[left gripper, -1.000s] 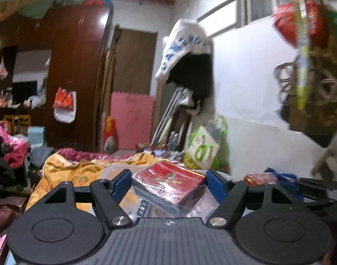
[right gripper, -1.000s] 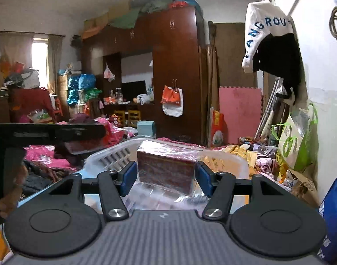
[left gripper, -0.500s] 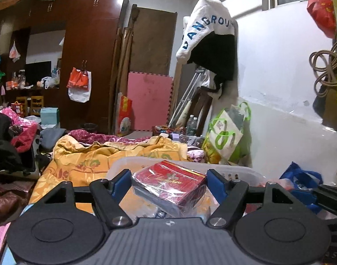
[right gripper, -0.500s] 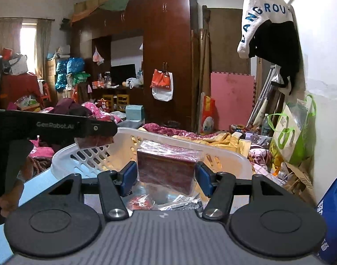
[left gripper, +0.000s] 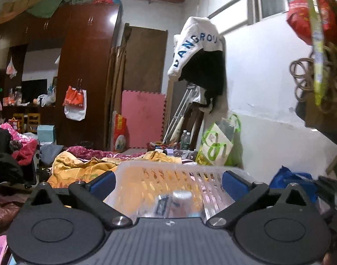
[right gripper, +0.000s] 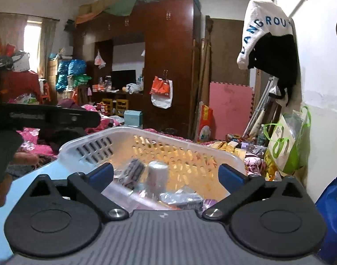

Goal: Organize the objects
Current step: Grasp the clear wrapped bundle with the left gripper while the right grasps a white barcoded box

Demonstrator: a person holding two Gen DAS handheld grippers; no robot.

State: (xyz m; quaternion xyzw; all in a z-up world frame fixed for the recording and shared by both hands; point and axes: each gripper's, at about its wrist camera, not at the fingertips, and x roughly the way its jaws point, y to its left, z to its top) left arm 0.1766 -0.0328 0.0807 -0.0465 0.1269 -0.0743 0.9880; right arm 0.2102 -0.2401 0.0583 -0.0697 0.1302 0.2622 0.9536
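Observation:
A white slotted plastic basket (right gripper: 115, 135) stands right in front of both grippers; its far wall also shows in the left wrist view (left gripper: 179, 172). Inside it I see a white-capped bottle (right gripper: 157, 176), a dark packet (right gripper: 133, 172) and several wrapped items, blurred. My right gripper (right gripper: 166, 176) is open and empty over the basket. My left gripper (left gripper: 168, 182) is open and empty over the basket too. The red boxes are not in view in either gripper. The left gripper's body (right gripper: 46, 117) shows at the left of the right wrist view.
An orange-yellow quilt (left gripper: 80, 170) lies behind the basket. A white and green bag (right gripper: 285, 145) leans on the wall at right, with a blue bag (right gripper: 332, 209) nearer. A dark wardrobe (right gripper: 168, 66) and a pink mat (right gripper: 230, 110) stand at the back.
Both grippers opened and let go of their red boxes over the basket. The boxes are gone from between the fingers. The view tilted and the basket contents now show.

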